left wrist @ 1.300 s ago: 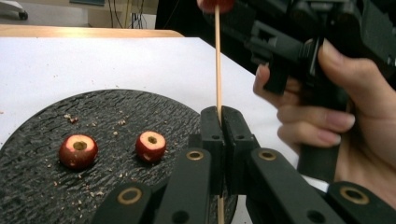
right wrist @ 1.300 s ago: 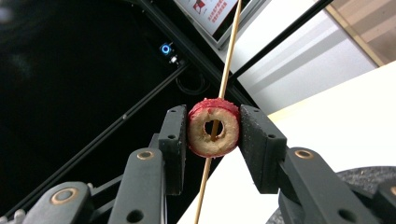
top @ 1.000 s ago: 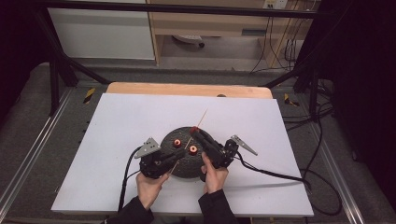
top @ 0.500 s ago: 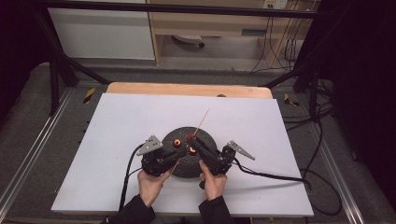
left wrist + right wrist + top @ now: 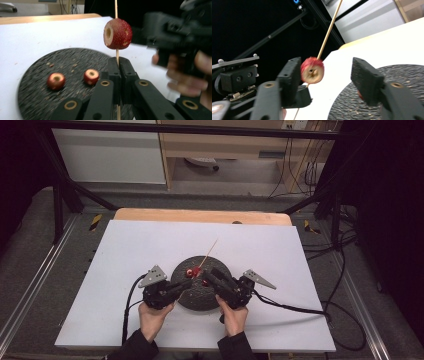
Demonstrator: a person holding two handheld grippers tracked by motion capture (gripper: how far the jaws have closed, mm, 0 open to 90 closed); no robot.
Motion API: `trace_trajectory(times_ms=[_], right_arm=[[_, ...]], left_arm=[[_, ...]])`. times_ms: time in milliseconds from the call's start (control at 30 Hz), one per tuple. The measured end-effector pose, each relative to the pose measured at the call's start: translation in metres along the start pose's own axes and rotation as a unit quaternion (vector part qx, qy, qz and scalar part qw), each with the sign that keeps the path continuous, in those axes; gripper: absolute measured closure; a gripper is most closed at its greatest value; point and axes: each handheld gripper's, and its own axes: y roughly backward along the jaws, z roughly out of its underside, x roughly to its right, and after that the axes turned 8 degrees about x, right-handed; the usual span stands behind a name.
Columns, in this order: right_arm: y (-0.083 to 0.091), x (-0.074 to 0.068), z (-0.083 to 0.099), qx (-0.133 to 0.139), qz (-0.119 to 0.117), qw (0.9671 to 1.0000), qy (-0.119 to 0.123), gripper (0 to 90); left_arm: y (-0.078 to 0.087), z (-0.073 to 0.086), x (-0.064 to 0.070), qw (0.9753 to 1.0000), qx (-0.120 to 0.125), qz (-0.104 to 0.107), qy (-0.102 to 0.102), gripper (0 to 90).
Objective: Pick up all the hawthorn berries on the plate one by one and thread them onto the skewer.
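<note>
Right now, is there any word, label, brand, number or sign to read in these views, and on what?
None can be read.
Left tongs, shut on the skewer: plain black, no marking.
Right tongs, open: no marking.
Fruit and plate: no text.
Yellow-black floor marks: stripes, no words.

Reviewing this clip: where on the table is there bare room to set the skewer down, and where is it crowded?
Bare white sheet lies left of the dark plate and behind it up to the wooden edge, also to its right. It is crowded at the plate's near side, where both grippers, the skewer and hawthorn fruits meet.
</note>
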Motion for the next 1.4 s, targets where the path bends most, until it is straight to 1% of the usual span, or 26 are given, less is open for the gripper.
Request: trace_trajectory(times_ms=[100,167,233,267,300,333,367,400,433,533,600,667,767,800,833,867,900,933,967,1033,1067,1100,1233,1300,1367,1400], right_arm=[[0.000,0.002,-0.008,-0.038,0.015,0.9990,0.018,27.3],[0.000,0.004,-0.012,-0.063,0.028,0.9969,0.038,22.1],[0.001,0.007,-0.015,-0.087,0.039,0.9937,0.060,17.4],[0.001,0.008,-0.017,-0.104,0.047,0.9907,0.074,14.9],[0.001,0.009,-0.017,-0.118,0.053,0.9882,0.083,12.8],[0.001,0.011,-0.018,-0.130,0.057,0.9854,0.094,11.4],[0.001,0.012,-0.018,-0.139,0.059,0.9833,0.102,10.5],[0.001,0.014,-0.019,-0.155,0.064,0.9793,0.114,9.8],[0.001,0.015,-0.019,-0.164,0.068,0.9761,0.125,9.3],[0.000,0.018,-0.017,-0.186,0.075,0.9678,0.152,8.3],[-0.001,0.020,-0.016,-0.203,0.076,0.9625,0.163,7.8],[-0.002,0.021,-0.016,-0.221,0.082,0.9565,0.172,6.8],[-0.005,0.023,-0.017,-0.249,0.089,0.9447,0.194,6.1],[-0.006,0.023,-0.018,-0.257,0.088,0.9414,0.200,6.1],[-0.008,0.022,-0.019,-0.263,0.088,0.9388,0.205,6.1],[-0.010,0.022,-0.020,-0.266,0.089,0.9359,0.212,6.1],[-0.012,0.022,-0.021,-0.274,0.090,0.9322,0.218,6.0],[-0.014,0.022,-0.022,-0.280,0.088,0.9294,0.223,6.0],[-0.016,0.021,-0.023,-0.290,0.092,0.9244,0.230,5.9],[-0.022,0.020,-0.025,-0.307,0.096,0.9134,0.250,5.9],[-0.024,0.019,-0.025,-0.316,0.097,0.9086,0.256,6.1],[-0.027,0.019,-0.026,-0.323,0.096,0.9052,0.259,6.1],[-0.037,0.018,-0.028,-0.346,0.095,0.8935,0.270,6.9],[-0.043,0.019,-0.029,-0.356,0.100,0.8874,0.275,7.0],[-0.049,0.020,-0.030,-0.369,0.106,0.8798,0.280,7.2],[-0.052,0.020,-0.030,-0.378,0.108,0.8754,0.282,7.3]], left_arm=[[0.010,0.004,-0.009,0.9999,-0.009,-0.007,0.001,88.0],[0.017,0.007,-0.015,0.9998,-0.017,-0.013,-0.004,88.0],[0.023,0.010,-0.020,0.9996,-0.022,-0.017,-0.004,88.0],[0.027,0.012,-0.023,0.9996,-0.024,-0.018,-0.004,88.0],[0.030,0.013,-0.025,0.9994,-0.026,-0.020,-0.004,87.9],[0.032,0.015,-0.027,0.9994,-0.027,-0.022,-0.005,87.9],[0.036,0.016,-0.029,0.9992,-0.030,-0.026,-0.009,87.9],[0.039,0.018,-0.031,0.9989,-0.033,-0.031,-0.014,87.9],[0.042,0.020,-0.032,0.9987,-0.034,-0.033,-0.017,87.9],[0.049,0.025,-0.035,0.9979,-0.044,-0.038,-0.026,87.9],[0.054,0.028,-0.037,0.9976,-0.049,-0.039,-0.029,87.9],[0.058,0.031,-0.039,0.9974,-0.052,-0.039,-0.029,87.9],[0.063,0.035,-0.040,0.9963,-0.065,-0.042,-0.037,87.9],[0.065,0.036,-0.041,0.9963,-0.067,-0.041,-0.035,87.9],[0.067,0.037,-0.042,0.9965,-0.068,-0.037,-0.032,87.9],[0.068,0.038,-0.042,0.9965,-0.067,-0.038,-0.033,87.9],[0.070,0.038,-0.043,0.9964,-0.067,-0.039,-0.032,87.9],[0.071,0.039,-0.044,0.9964,-0.070,-0.037,-0.032,87.8],[0.072,0.041,-0.044,0.9962,-0.071,-0.039,-0.031,87.9],[0.073,0.043,-0.046,0.9961,-0.075,-0.038,-0.027,87.9],[0.074,0.044,-0.046,0.9959,-0.076,-0.039,-0.028,87.9],[0.075,0.044,-0.047,0.9957,-0.079,-0.040,-0.029,87.9],[0.077,0.046,-0.048,0.9955,-0.080,-0.041,-0.031,87.8],[0.077,0.047,-0.048,0.9953,-0.082,-0.042,-0.030,87.8],[0.076,0.047,-0.048,0.9949,-0.085,-0.043,-0.034,87.8],[0.076,0.047,-0.048,0.9947,-0.086,-0.043,-0.036,87.8]])
